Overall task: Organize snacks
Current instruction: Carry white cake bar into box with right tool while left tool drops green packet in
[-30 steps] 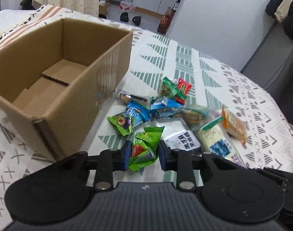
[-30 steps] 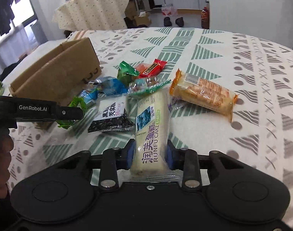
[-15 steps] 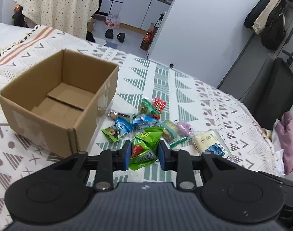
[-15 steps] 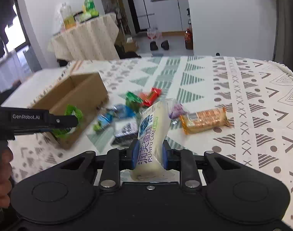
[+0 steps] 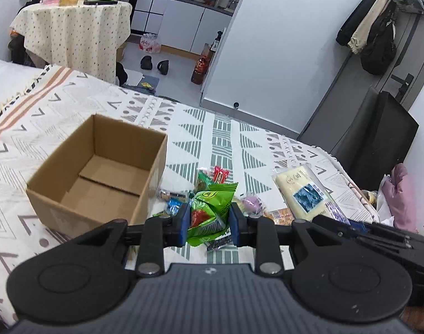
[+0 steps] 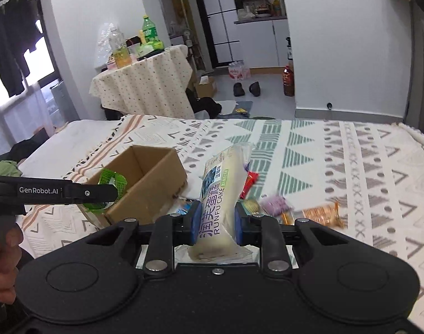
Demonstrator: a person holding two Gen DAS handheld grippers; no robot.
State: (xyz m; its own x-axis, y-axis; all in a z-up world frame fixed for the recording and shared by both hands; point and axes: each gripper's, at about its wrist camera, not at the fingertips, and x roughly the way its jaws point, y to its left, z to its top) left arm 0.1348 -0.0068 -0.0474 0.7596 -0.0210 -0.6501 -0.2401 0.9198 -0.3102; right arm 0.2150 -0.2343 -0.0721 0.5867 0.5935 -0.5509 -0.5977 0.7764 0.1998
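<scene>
the green snack packet (image 5: 209, 211) sits pinched between the blue pads of the left tongs (image 5: 208, 220), held in the air just right of the open cardboard box (image 5: 100, 172); its lower edge is hidden behind the tongs' black body, and in the right wrist view only a crumpled green corner (image 6: 111, 179) shows past the left tongs' arm. the long cream cake packet (image 6: 220, 194), printed "runfu cake", is clamped upright and slightly tilted in the right tongs (image 6: 216, 221), its base cut off by the housing. the remaining snacks (image 5: 212, 175) lie in a loose heap on the patterned tabletop (image 5: 239, 139) beside the box, several of them blurred or blocked by the held packets, so their wrappers are hard to read; an orange packet (image 6: 322, 215) at the right edge is smeared by motion. compared with half a second ago, both tongs have risen: the box and heap look smaller and more of the room shows. a hand (image 6: 0, 261) grips the left handle, mostly out of frame. the box interior is bare cardboard.
</scene>
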